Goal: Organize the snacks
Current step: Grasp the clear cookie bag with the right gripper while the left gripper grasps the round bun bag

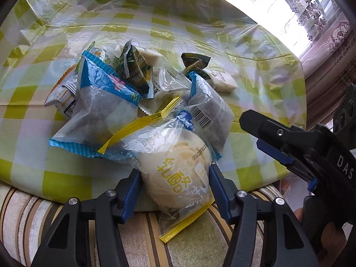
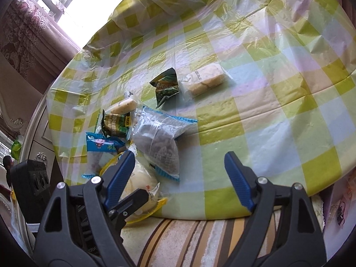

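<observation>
Nearest the left cam, at the table edge, the left gripper (image 1: 175, 187) is clamped on a yellow-trimmed bread pack (image 1: 175, 171), blue pads pressed into both sides of the clear wrapper w/ the pale bun inside. The pack's tail hangs off the checked plastic tablecloth (image 1: 66, 178) over a striped cushion (image 1: 144, 240); whether it's lifted or only pinched I can't tell. Right gripper (image 2: 180, 178) sits just beside it, jaws spread wide, holding nothing, aimed at bare cloth to the right of the pile.

Just behind the held pack: two blue-trimmed packs, one at left w/ a pink cartoon print (image 1: 100, 102), one at right w/ a barcode (image 1: 207, 109) and dark filling, both touching the yellow one. Further back, a green-and-gold pouch (image 1: 133, 71) and an orange-and-white pack (image 1: 62, 93) in the same heap. Farthest, well apart from the heap: a twisted green sachet (image 2: 165, 85) and next to it a clear-wrapped pale bar (image 2: 205, 80).

Step in hand, my read: pulling one snack out of the jumble to sort it. Next move prob needs a straight lift so the overlapping blue packs don't drag along, then a set-down on open cloth; the right gripper is free to steady the heap or take the barcode pack. Soft bun, so grip shouldn't tighten.
</observation>
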`<action>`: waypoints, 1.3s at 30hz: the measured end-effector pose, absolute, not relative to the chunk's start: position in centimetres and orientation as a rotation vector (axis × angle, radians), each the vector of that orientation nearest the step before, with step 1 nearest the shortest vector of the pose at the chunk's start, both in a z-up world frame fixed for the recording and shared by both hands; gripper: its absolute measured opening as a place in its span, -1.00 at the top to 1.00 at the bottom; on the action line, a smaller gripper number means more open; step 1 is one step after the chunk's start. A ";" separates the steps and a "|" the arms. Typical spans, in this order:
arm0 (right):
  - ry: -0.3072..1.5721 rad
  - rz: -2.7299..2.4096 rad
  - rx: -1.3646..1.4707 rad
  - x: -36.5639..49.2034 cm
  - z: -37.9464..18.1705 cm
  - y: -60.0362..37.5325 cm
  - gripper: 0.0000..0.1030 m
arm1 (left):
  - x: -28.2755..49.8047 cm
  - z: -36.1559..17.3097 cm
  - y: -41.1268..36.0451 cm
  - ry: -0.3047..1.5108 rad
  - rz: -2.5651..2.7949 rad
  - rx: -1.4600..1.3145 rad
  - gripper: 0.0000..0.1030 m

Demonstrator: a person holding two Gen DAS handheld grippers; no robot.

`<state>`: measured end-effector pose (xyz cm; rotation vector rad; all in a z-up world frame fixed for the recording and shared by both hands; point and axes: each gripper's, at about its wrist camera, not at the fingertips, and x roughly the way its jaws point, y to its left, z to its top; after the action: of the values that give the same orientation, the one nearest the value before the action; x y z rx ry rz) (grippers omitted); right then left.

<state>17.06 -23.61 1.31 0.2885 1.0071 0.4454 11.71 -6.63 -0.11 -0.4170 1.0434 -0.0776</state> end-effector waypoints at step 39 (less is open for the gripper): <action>1.020 0.425 0.153 17.8 0.6 -19.6 -0.05 | 6.0 2.3 -3.4 0.921 -0.059 -0.522 0.05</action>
<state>17.80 -19.59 0.58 0.1532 1.0196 0.4252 5.96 -3.43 2.28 -0.5220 0.9213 -0.0585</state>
